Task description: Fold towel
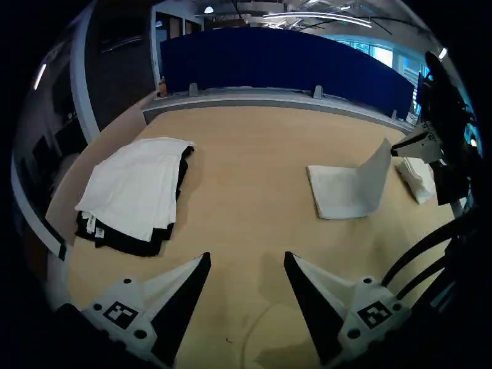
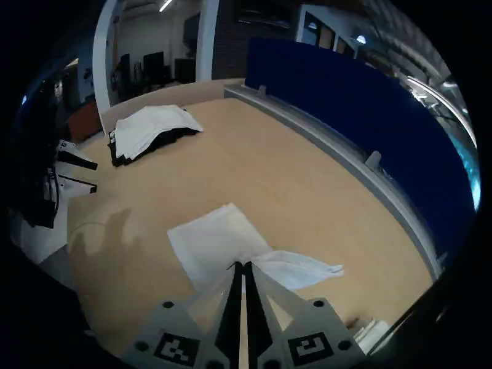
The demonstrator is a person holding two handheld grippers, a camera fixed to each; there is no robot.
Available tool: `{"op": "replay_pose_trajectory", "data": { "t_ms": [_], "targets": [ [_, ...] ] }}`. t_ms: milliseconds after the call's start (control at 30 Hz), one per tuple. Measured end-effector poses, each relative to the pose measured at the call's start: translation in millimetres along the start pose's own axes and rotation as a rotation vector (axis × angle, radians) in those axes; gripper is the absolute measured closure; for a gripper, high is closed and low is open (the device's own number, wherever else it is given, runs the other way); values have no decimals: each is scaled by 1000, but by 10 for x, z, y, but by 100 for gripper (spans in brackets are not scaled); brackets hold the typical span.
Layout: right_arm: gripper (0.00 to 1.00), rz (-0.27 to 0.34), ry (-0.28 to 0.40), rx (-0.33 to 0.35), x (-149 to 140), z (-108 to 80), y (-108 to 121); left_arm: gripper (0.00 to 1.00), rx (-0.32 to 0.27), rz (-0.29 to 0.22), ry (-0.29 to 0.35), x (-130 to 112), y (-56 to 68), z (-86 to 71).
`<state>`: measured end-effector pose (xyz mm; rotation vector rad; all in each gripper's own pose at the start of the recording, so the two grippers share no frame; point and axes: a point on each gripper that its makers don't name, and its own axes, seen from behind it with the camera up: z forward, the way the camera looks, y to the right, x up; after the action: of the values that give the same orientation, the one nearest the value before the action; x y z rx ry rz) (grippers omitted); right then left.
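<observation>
A white towel (image 1: pixel 341 192) lies flat on the wooden table at the right, and its right edge is lifted upright. My right gripper (image 1: pixel 395 147) is shut on that raised edge. In the right gripper view the closed fingers (image 2: pixel 241 270) pinch the near edge of the towel (image 2: pixel 212 243), which spreads away from them. My left gripper (image 1: pixel 246 270) hovers open over bare table, well short of the towel, with nothing between its fingers. It also appears at the far left of the right gripper view (image 2: pixel 92 175), open.
A stack of white towels on black ones (image 1: pixel 132 197) (image 2: pixel 150 132) sits at the table's left. Another folded white cloth (image 1: pixel 418 178) (image 2: pixel 298 269) lies beside the right gripper. A blue divider (image 1: pixel 283 61) runs along the table's far edge.
</observation>
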<state>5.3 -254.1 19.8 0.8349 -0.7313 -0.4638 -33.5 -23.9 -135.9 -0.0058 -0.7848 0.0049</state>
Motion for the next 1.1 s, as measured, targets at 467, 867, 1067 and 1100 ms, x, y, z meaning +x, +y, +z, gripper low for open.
{"op": "replay_pose_trajectory", "data": {
  "t_ms": [467,867,1067,1100],
  "targets": [
    [97,-55,-29,140,169,706,-662,12,5,-24,1,-60,-53,-51],
    [97,-3,-93,241,-161,1299,-1136,12,8,-39,-14,-182,-69,-21],
    [97,-13,-101,268,-192,1250,-1176,12,5,-40,-16,-192,-66,-2],
    [97,-16,-102,268,-196,1245,-1173,12,5,-40,-16,-188,-64,1]
  ]
}}
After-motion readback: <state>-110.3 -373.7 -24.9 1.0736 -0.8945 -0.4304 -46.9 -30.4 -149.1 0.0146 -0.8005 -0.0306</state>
